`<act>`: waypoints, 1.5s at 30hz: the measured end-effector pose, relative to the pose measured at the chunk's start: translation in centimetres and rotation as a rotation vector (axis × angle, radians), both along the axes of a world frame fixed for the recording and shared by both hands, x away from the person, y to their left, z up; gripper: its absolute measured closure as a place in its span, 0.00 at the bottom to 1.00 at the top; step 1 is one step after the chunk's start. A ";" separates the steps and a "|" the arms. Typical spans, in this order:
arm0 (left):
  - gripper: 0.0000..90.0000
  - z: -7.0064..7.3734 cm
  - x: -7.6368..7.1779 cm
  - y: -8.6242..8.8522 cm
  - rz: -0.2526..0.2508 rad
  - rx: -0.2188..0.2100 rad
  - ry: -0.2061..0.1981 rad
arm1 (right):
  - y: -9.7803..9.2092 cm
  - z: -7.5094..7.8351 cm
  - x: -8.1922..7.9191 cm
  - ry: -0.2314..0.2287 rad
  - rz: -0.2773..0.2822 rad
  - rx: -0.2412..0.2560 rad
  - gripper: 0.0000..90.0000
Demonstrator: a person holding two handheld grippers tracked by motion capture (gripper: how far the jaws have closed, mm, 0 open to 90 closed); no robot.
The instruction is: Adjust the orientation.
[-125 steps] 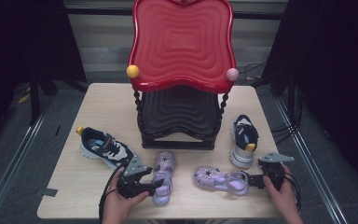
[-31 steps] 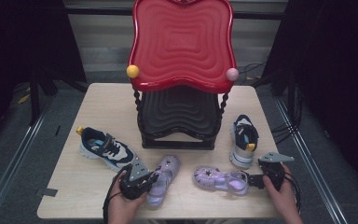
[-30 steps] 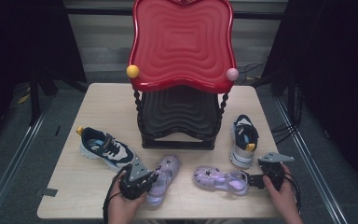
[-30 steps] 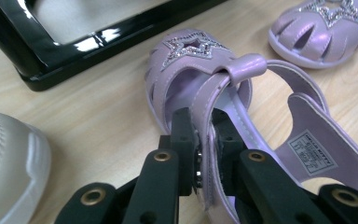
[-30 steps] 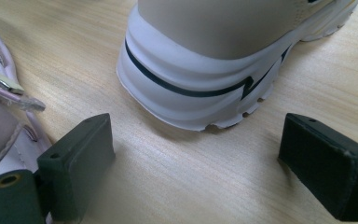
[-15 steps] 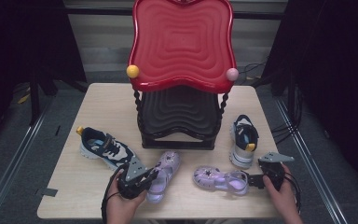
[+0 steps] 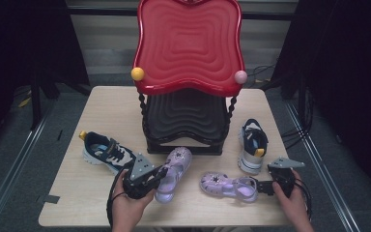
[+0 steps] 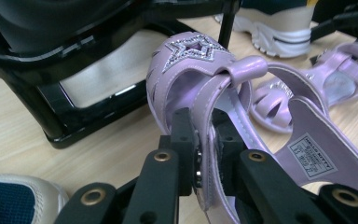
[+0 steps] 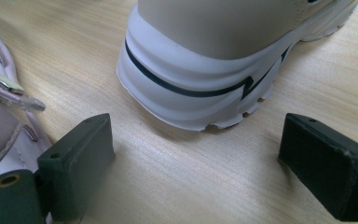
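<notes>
One claw (image 8: 205,154) on purple sandal (image 8: 200,74)

Purple sandal (image 8: 200,74) strap between the jaws (star-studded toe toward the black stand (image 8: 51,93))

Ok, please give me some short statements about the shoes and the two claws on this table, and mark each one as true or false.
1. The left claw is shut on a strap of a purple sandal. True.
2. The right claw grips the white-soled sneaker. False: it is open, the sneaker lies beyond its jaws.
3. The second purple sandal lies flat on the table. True.
4. The red shelf carries a sneaker. False: it carries nothing.
</notes>
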State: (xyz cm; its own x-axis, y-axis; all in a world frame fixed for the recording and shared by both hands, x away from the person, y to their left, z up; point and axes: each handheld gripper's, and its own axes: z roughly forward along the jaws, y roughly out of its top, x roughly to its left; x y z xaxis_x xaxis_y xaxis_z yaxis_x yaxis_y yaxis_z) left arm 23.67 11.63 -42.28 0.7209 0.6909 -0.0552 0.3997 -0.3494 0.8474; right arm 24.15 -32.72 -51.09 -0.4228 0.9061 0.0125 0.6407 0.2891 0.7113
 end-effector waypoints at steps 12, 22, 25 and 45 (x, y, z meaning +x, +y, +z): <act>0.91 2.3 0.3 0.2 0.012 -0.016 -0.044 | 0.0 0.0 0.0 0.000 0.000 0.000 0.10; 0.91 3.3 0.9 -0.2 0.046 -0.034 -0.073 | 0.0 0.0 0.0 0.001 -0.001 0.001 0.10; 0.91 3.6 1.2 -0.3 0.057 -0.039 -0.078 | 0.0 0.0 0.0 0.001 -0.001 0.000 0.10; 0.91 4.5 2.7 -1.5 0.152 -0.067 -0.126 | 0.0 0.0 0.0 0.000 0.000 0.000 0.10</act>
